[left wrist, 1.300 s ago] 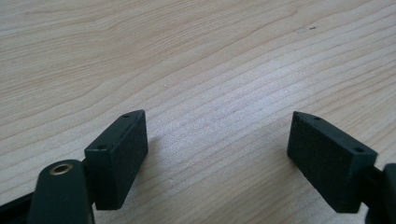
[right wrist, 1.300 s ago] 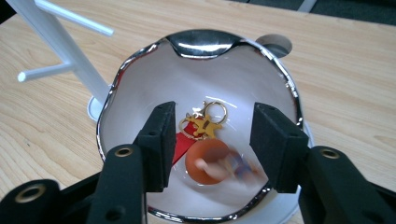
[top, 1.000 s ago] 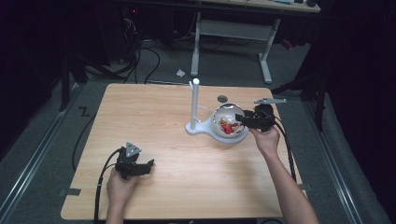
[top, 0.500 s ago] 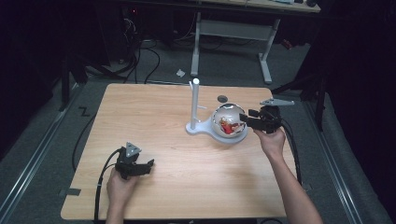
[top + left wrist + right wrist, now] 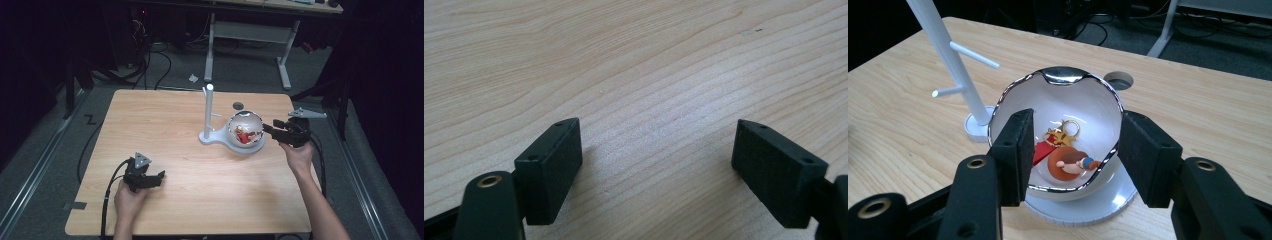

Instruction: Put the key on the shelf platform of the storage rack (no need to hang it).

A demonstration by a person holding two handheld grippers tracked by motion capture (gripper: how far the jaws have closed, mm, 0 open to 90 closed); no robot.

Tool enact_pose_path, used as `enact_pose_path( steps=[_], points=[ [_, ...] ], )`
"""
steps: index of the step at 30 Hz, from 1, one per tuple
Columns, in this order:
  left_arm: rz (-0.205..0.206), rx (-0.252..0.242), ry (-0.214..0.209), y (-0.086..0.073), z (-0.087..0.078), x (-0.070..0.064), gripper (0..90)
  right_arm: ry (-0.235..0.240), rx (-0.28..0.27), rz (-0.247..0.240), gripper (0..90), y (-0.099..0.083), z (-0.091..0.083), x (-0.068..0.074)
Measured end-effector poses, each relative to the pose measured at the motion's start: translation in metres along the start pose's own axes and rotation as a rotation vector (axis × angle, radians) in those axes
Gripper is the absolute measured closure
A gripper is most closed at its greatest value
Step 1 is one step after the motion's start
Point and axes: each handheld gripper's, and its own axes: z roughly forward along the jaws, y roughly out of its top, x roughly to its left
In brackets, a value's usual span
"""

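My left gripper point(image 5: 156, 176) rests low over the near-left part of the table point(image 5: 165, 125), its jaws wide apart with nothing but bare wood between them. In the left gripper view the left gripper point(image 5: 656, 165) holds nothing and touches no object.

Toward the centre, a white stand point(image 5: 209, 112) rises upright from a round base, with two short pegs on its post. Just right of it, touching the same white base, sits the bowl point(image 5: 245, 131), silver-rimmed and white inside. A red and orange keychain point(image 5: 1065, 155) with a gold ring lies at the bottom of the bowl.

At the far right, my right gripper point(image 5: 267, 129) points left at the bowl's right side. In the right gripper view the right gripper point(image 5: 1073, 155) stands spread wide, one finger at each side of the bowl's near rim, grasping nothing. I cannot tell whether the fingers touch the rim.
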Motion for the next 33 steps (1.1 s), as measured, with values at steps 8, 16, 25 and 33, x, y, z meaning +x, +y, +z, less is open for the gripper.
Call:
enact_pose_path(
  steps=[8, 16, 25, 33],
  points=[
    [0.0, 0.0, 0.0, 0.0, 0.0, 0.0, 20.5, 0.02, 0.001, -0.012, 49.0, -0.001, -0.011, 0.004],
    [0.0, 0.0, 0.0, 0.0, 0.0, 0.0, 20.5, 0.036, 0.003, -0.022, 49.0, -0.004, -0.022, 0.01],
    [0.0, 0.001, 0.0, 0.0, 0.0, 0.0, 20.5, 0.065, -0.023, -0.023, 49.7, -0.006, -0.034, 0.016],
    [0.0, 0.0, 0.0, 0.0, 0.0, 0.0, 20.5, 0.076, -0.044, -0.025, 50.1, -0.012, -0.05, 0.02]
  ],
)
